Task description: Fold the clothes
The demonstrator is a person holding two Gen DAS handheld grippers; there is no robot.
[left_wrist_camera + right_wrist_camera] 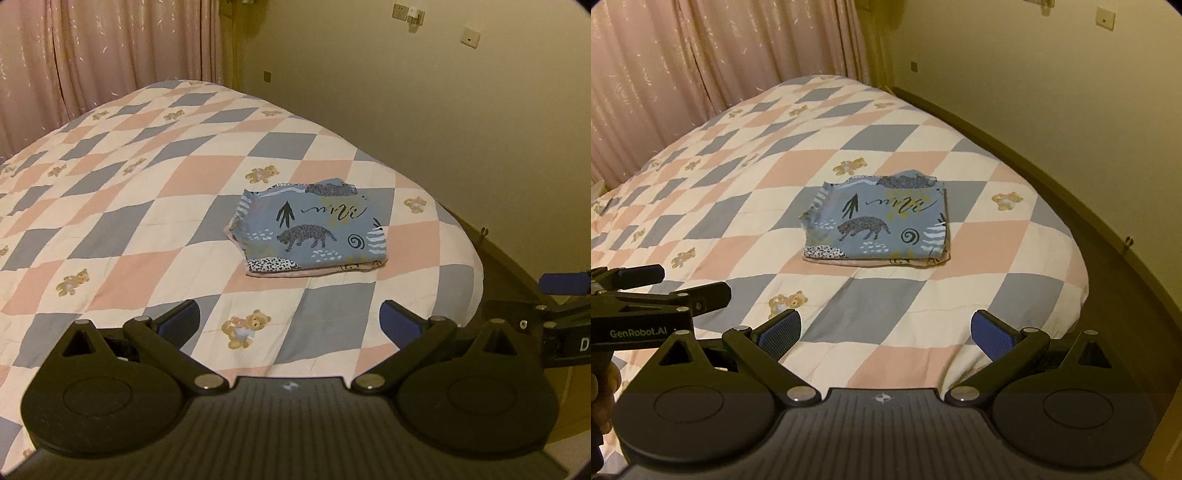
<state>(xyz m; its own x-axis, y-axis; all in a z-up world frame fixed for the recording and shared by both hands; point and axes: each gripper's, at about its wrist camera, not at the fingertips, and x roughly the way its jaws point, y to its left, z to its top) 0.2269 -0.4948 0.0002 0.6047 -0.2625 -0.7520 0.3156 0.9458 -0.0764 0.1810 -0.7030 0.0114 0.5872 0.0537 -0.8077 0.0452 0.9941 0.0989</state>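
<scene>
Bedroom scene, we see a bed point(110, 206) with a checked quilt in pink, grey and white, small teddy bears printed on it. Folded garment point(306, 232) lies flat on the quilt toward the bed's right side, blue with a leopard, an arrow and a spiral print, pink lining showing at its lower edge. We count it as a neat square stack, nothing touching it. Our left tool point(290, 314) hangs over the near edge of the bed, fingers spread wide, gripping nothing. Our right tool point(886, 325) is beside it, likewise wide apart and empty, well short of the garment. A hand point(602, 398) shows at the left tool's handle. Pink curtain point(92, 55) hangs behind the bed, beige wall point(424, 110) with sockets to the right.
</scene>
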